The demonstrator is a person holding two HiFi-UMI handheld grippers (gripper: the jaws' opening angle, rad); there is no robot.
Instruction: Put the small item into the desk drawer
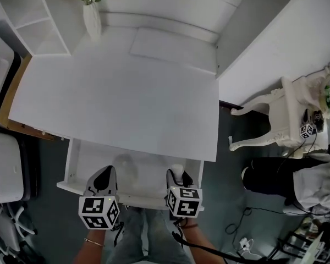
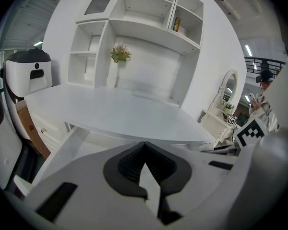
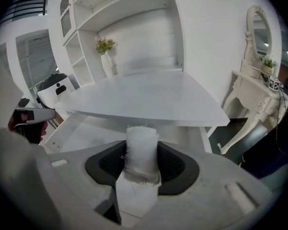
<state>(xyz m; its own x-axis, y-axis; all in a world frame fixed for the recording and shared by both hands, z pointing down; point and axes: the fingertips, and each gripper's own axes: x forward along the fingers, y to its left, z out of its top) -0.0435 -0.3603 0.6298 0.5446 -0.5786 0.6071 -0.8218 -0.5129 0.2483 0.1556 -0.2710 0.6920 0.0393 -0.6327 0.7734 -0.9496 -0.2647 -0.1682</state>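
Note:
The white desk (image 1: 115,103) has its drawer (image 1: 137,175) pulled out toward me, open and white inside. My right gripper (image 3: 141,164) is shut on a small white roll of gauze-like cloth (image 3: 141,152), held upright between the dark pads. In the head view this gripper (image 1: 179,177) hovers over the drawer's right half, the roll (image 1: 177,171) showing at its tip. My left gripper (image 1: 103,179) hangs over the drawer's left half. Seen from its own view, the left gripper (image 2: 144,164) is shut with nothing between its jaws.
A white vase with flowers (image 1: 92,10) stands at the desk's back left, under white shelving (image 1: 33,15). A white dressing table (image 1: 289,114) and a seated person (image 1: 297,180) are to the right. A white machine (image 1: 5,166) sits at the left.

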